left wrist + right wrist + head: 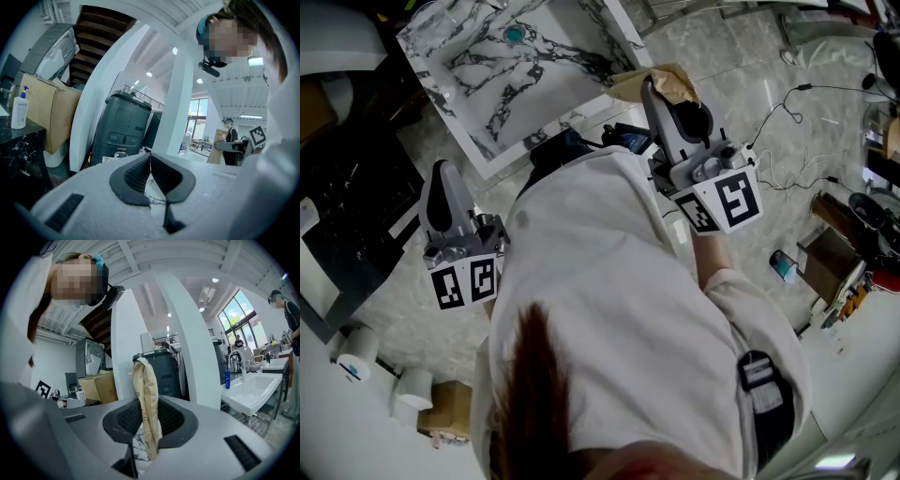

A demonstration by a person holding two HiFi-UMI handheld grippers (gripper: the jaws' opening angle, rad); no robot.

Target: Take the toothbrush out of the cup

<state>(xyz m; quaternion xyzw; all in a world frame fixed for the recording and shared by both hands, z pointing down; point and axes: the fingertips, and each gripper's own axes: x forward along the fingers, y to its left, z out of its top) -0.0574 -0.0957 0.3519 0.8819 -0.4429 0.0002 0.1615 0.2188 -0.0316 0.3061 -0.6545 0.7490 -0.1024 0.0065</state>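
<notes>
No toothbrush and no cup to find in any view, so impossible to fix the step in hand. Left gripper (150,159): jaws pressed together, with nothing between. Right gripper (146,416): jaws clamped on a strip of tan paper (143,376). Ahead, a marbled basin (572,66). Before any pull, necessary to bring cup and toothbrush into sight and to choose the empty gripper.
</notes>
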